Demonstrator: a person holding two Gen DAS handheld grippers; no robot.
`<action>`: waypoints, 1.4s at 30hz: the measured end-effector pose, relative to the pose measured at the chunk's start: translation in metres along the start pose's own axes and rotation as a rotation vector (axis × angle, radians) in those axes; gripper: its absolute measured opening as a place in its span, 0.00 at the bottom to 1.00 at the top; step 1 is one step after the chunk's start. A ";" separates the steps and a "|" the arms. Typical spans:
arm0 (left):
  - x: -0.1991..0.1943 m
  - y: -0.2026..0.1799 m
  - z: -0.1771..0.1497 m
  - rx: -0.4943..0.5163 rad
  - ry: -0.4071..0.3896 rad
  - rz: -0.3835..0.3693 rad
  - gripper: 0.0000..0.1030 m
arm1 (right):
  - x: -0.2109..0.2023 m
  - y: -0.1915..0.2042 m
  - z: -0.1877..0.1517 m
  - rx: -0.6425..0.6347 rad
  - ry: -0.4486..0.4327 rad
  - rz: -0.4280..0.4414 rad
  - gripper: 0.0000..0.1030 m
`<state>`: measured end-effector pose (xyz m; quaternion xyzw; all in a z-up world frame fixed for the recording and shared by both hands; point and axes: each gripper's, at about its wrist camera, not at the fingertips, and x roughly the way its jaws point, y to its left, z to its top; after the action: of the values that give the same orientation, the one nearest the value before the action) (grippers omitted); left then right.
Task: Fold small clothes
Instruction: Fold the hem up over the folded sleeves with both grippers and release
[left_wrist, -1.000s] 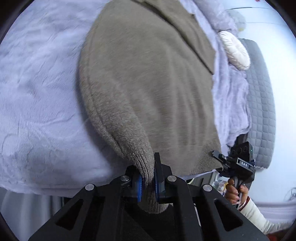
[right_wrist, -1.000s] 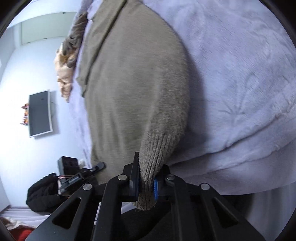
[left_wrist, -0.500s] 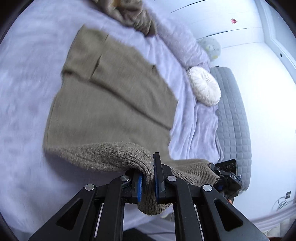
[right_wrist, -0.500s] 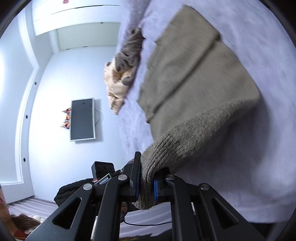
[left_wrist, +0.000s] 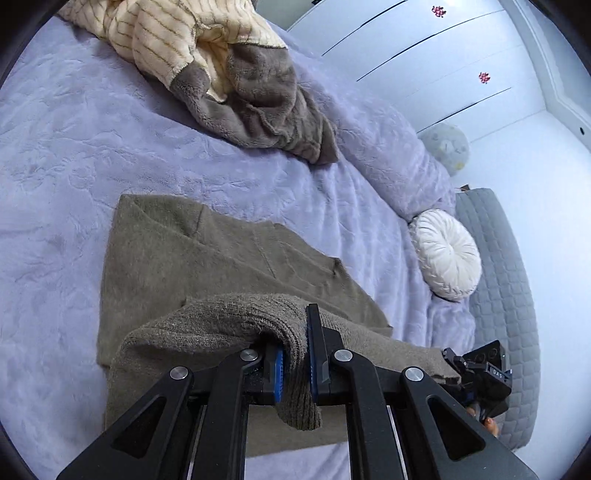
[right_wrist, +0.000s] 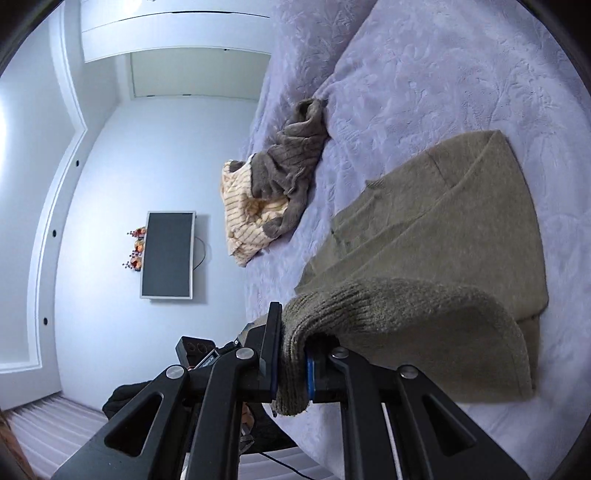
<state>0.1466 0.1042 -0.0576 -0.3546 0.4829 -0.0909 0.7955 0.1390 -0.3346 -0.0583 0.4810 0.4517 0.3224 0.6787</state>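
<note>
The left gripper (left_wrist: 295, 363) is clamped on the ribbed hem of a taupe knit sweater (left_wrist: 207, 258), the blue pads pinching a thick fold whose end hangs down below the fingers; the right gripper (right_wrist: 291, 365) grips the same ribbed edge at another corner in just the same way, with a stub of knit drooping under its jaws. Between the two grips the hem arches up off the bed as a raised, rolled band, while the rest of the sweater lies flat beyond it, already doubled over with a sleeve folded across the body and a straight crease running diagonally. It rests on a lilac plush bedspread (left_wrist: 74, 147) with an embossed leaf pattern. Farther back on the spread lies a loose heap of a cream ribbed garment (left_wrist: 166, 33) tangled with a grey-brown fleece piece (left_wrist: 258, 96). At the bed's far side a round white pleated cushion (left_wrist: 445, 254) sits beside a grey quilted surface (left_wrist: 506, 280), with white wardrobe doors (left_wrist: 443, 55) behind. In the right wrist view a dark wall-mounted screen (right_wrist: 168, 254) hangs on the pale wall. The left gripper angles down steeply toward the bed; the right points more nearly level across it.
</note>
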 end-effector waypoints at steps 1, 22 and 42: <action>0.014 0.003 0.006 0.011 0.009 0.042 0.11 | 0.008 -0.008 0.008 0.012 0.005 -0.016 0.11; 0.028 0.006 0.018 0.095 -0.036 0.207 0.49 | 0.036 -0.037 0.072 -0.002 -0.095 -0.126 0.65; 0.084 0.021 0.050 0.008 -0.066 0.480 0.49 | 0.051 -0.080 0.069 -0.077 -0.050 -0.520 0.36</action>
<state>0.2276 0.1025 -0.1166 -0.2292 0.5266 0.1105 0.8111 0.2223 -0.3416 -0.1407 0.3303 0.5306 0.1422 0.7676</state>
